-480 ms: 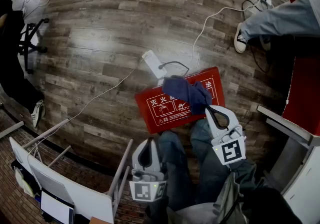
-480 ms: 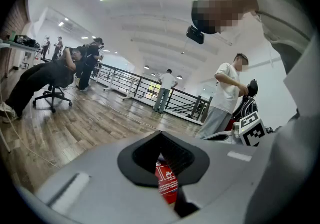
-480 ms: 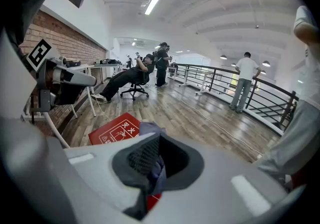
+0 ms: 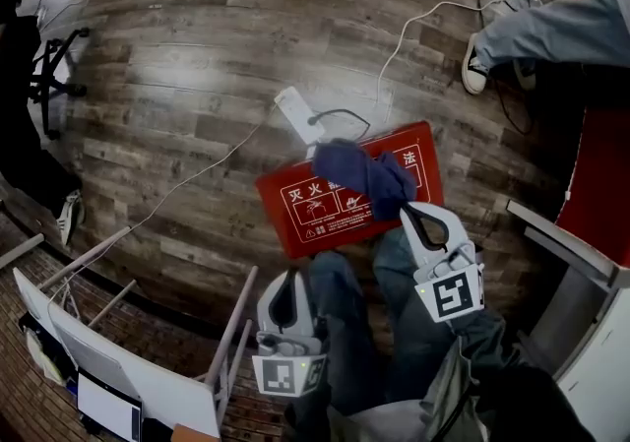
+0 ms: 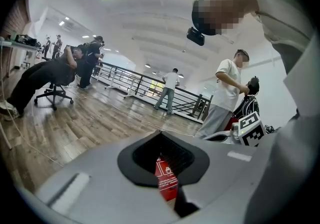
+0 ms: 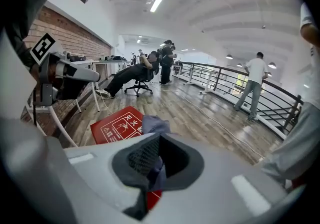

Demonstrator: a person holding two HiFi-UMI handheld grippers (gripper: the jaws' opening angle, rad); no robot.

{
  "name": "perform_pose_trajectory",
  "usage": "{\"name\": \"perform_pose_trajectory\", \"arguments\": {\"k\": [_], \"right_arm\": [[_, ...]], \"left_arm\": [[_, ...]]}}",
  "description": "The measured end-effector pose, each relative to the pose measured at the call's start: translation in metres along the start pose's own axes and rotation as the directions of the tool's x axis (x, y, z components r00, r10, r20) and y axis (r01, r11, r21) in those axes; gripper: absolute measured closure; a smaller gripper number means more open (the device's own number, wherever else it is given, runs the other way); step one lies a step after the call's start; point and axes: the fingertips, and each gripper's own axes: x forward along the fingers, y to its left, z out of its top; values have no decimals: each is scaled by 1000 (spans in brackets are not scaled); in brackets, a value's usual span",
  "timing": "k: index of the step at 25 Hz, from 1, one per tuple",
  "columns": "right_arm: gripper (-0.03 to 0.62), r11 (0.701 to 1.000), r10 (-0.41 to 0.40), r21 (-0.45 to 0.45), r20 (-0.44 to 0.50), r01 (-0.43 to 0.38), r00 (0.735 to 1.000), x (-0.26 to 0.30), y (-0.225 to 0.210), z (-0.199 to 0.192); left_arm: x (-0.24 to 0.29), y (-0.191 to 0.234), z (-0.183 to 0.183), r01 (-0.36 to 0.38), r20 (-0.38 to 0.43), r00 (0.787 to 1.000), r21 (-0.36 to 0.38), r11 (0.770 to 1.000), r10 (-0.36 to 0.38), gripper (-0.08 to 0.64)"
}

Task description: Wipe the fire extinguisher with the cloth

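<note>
My right gripper [image 4: 410, 214] has its jaws clamped on the blue cloth [image 4: 356, 174], which drapes just ahead of them over the red fire extinguisher box [image 4: 313, 211] on the floor [image 4: 197, 66]. My left gripper [image 4: 285, 280] has its jaws closed, empty, short of the box.

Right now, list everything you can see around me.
fire extinguisher box: one, red, flat on the floor.
cloth: one, dark blue, bunched on the box.
power strip: one, white, beyond the box.
cables: several, white, across the floor.
office chair: one, black, far left.
table frame: one, white, near left.
bystander's shoe: one, white, far right.
your legs: two, blue jeans, below the box.
left claw: one, grey, shut and empty, lower left.
right claw: one, grey, shut on the cloth.
</note>
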Motion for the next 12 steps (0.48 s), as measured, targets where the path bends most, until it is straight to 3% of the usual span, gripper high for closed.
{"name": "perform_pose_trajectory", "arguments": {"k": [3, 7, 12], "right_arm": [[592, 999, 55, 6, -30, -54, 998, 9, 10, -8], [589, 999, 44, 0, -7, -44, 999, 25, 5, -11], [371, 997, -14, 77, -16, 15, 1000, 41, -10, -17]], "left_arm": [[-1, 1, -7, -7, -8, 1000, -3, 1000, 7, 554], [-6, 7, -16, -21, -8, 1000, -1, 1000, 21, 554], [-12, 13, -28, -30, -19, 999, -4, 1000, 29, 554]]}}
